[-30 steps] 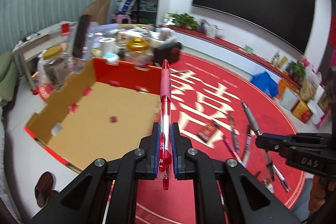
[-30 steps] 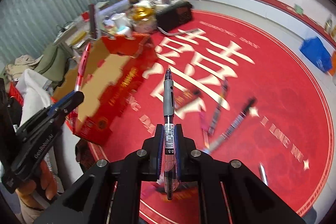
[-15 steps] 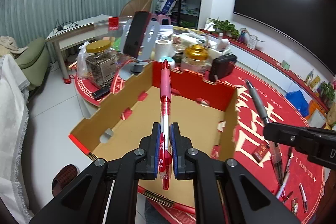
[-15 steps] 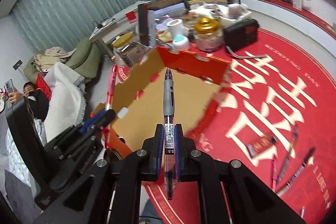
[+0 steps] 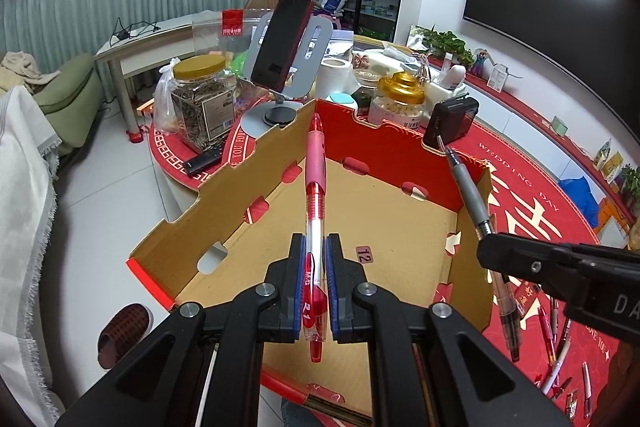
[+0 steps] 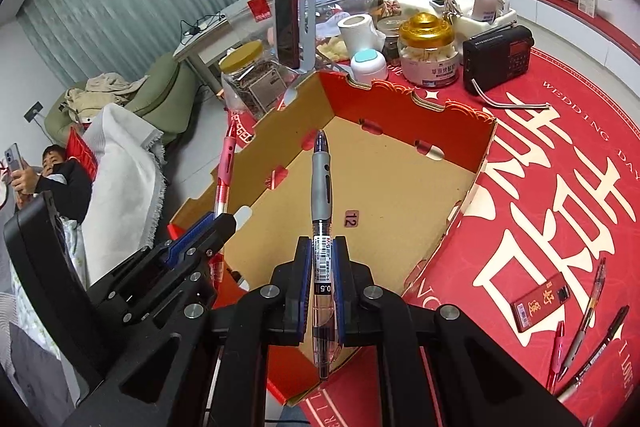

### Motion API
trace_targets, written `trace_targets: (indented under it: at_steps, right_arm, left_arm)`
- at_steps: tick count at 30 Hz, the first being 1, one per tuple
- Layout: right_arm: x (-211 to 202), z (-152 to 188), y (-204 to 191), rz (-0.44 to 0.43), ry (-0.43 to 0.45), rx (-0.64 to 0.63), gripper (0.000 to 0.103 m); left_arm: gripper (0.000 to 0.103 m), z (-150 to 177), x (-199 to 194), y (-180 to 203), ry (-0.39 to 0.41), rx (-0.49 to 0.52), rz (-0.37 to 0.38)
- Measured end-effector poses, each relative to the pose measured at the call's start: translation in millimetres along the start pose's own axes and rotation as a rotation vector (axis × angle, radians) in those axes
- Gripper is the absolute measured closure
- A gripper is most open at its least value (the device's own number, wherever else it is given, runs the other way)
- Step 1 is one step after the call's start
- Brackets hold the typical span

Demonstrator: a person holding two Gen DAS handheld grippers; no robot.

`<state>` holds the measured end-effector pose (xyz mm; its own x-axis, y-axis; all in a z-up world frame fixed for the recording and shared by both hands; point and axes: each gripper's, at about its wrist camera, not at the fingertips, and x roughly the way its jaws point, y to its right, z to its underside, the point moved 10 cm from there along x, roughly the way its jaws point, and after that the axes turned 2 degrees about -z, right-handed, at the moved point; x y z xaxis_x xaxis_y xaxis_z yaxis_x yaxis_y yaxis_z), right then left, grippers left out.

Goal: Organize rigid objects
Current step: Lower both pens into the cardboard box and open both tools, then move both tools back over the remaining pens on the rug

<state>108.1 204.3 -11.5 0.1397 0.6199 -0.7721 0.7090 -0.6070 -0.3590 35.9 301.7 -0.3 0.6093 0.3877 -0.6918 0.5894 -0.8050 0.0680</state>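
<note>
At the centre of the left wrist view, the left gripper (image 5: 315, 281) is clamped on a red pen (image 5: 314, 211), which points up the frame over the open cardboard box (image 5: 192, 215). At the right edge of that view the right gripper (image 5: 490, 251) grips a grey pen (image 5: 472, 195) above the box's right wall. In the right wrist view the same grey pen (image 6: 321, 187) stands at the centre, pinched between the blue pads (image 6: 305, 279), its tip over the box floor near a small "12" label (image 6: 351, 218). Loose pens (image 6: 588, 315) and a small red packet (image 6: 540, 301) lie on the red cloth (image 6: 560, 131) at the lower right. Jars, a phone on a stand (image 5: 282, 43) and a black radio (image 6: 498, 53) crowd the table beyond the box.
</note>
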Motion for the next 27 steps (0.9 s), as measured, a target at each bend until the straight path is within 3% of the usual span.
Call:
trace_targets:
  at_steps: [10, 16, 17, 18, 19, 20, 21, 22, 27]
  right_arm:
    - [27.6, -3.6, 12.7, 0.032, -0.028, 0.02, 0.092]
    - [47.2, 4.8, 26.4, 0.094, -0.07, 0.016, 0.092]
    - [47.4, 5.6, 28.6, 0.107, -0.066, 0.014, 0.092]
    - [47.3, 6.2, 30.1, 0.115, -0.065, 0.009, 0.091]
    - [46.7, 6.5, 29.9, 0.117, -0.066, 0.002, 0.09]
    - [46.0, 6.6, 29.2, 0.117, -0.066, -0.005, 0.07]
    - [43.4, 5.8, 28.5, 0.12, -0.06, -0.013, 0.022]
    - [37.6, 3.4, 32.5, 0.158, -0.033, -0.016, 0.008]
    - [3.7, -3.0, 37.7, 0.165, 0.058, -0.026, 0.005]
  left_arm:
    - [0.093, 2.3, 25.0, 4.2, -0.05, 0.002, 0.007]
    - [0.088, 13.6, 48.7, 13.6, -0.133, 0.064, 0.006]
    - [0.069, 18.2, 52.7, 15.5, -0.158, 0.09, 0.005]
    - [0.031, 21.3, 54.9, 16.9, -0.169, 0.11, 0.002]
    - [0.014, 22.8, 55.3, 17.2, -0.169, 0.122, -0.004]
    - [0.0, 23.7, 54.3, 17.1, -0.163, 0.131, -0.009]
    - [0.001, 24.2, 51.5, 17.0, -0.15, 0.138, -0.016]
    - [0.0, 25.2, 50.6, 18.3, -0.143, 0.128, 0.001]
    - [0.0, 33.6, 57.3, 26.4, -0.129, 0.165, -0.002]
